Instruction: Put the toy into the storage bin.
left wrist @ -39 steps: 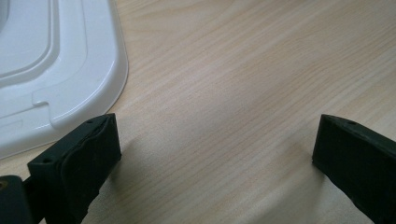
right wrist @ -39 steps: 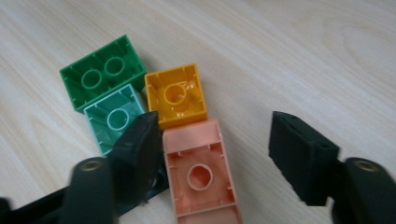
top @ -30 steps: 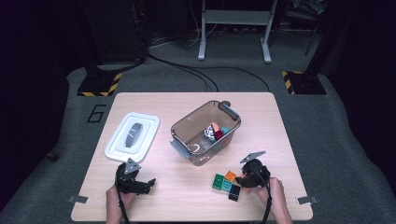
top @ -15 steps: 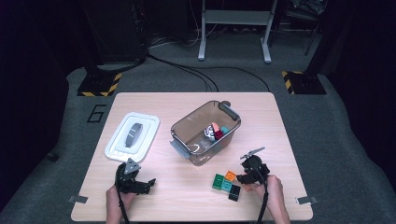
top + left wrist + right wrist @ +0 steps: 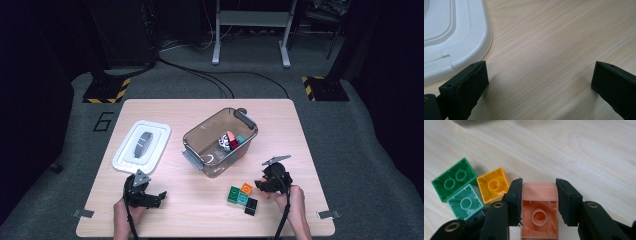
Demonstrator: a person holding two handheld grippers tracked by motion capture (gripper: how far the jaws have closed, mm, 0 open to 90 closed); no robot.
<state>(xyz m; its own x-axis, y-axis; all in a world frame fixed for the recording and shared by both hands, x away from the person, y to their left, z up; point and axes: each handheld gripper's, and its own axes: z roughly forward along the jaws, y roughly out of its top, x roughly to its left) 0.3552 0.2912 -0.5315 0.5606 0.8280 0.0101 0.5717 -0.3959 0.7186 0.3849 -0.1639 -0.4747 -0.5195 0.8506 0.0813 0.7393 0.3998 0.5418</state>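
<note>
On the bench (image 5: 200, 210), the right tool (image 5: 538, 195) seemingly clamps a pink brick (image 5: 539, 212); the left tool (image 5: 539, 80) gapes empty.

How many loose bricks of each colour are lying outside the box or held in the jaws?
Dark green brick: 1
Light green brick: 1
Orange brick: 1
Black brick: 1
Pink brick, held in the right gripper: 1
Total: 5
</note>
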